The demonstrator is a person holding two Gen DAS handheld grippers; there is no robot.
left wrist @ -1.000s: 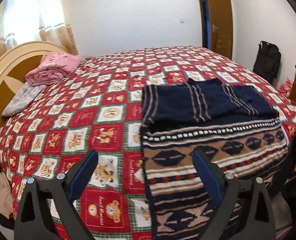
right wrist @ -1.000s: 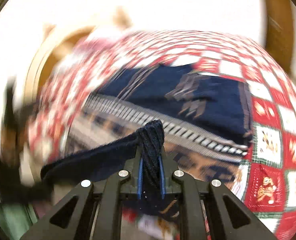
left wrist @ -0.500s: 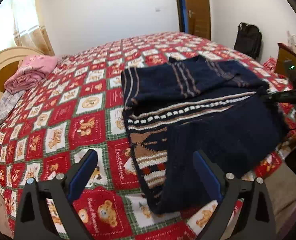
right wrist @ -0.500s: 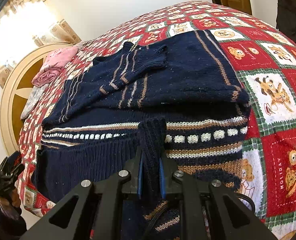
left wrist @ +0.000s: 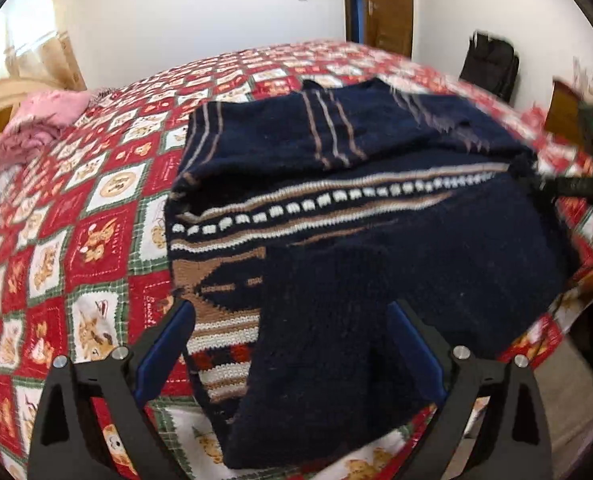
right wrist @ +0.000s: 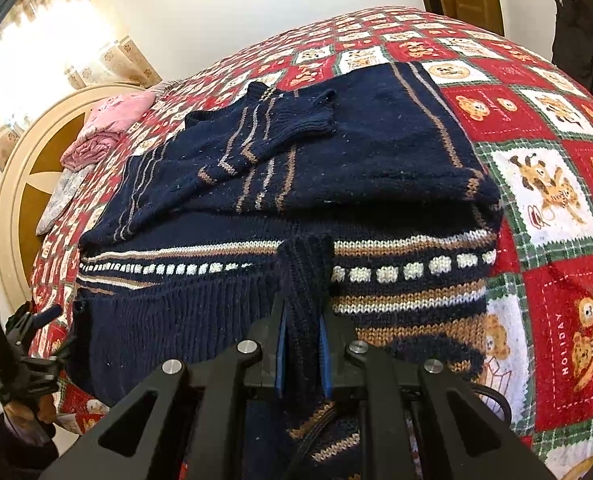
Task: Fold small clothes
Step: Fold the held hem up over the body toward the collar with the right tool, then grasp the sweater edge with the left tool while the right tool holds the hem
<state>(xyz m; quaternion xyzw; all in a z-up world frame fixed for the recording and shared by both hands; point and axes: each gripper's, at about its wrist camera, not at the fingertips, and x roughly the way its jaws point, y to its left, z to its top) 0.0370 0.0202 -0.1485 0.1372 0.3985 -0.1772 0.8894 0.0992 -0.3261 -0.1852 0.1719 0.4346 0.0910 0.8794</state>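
The navy knitted sweater with tan and white patterned bands lies partly folded on the red teddy-bear patchwork bedspread. The right gripper pinches its ribbed hem between nearly closed fingers; the left gripper hovers wide open above it, holding nothing.

Daylight, bright and even. Source: curtained window far up-left of the right gripper's fingers, blown out to white glare; same window washed out up-left in the left wrist view. White wall well lit. Soft shadow under the fold of the dark sweater, just ahead of the fingers. Right wrist view sharp. Left wrist view motion-blurred, worst at the right edge beyond the fingers; the bedspread softened too. Strong fisheye bending; black corners in both views.
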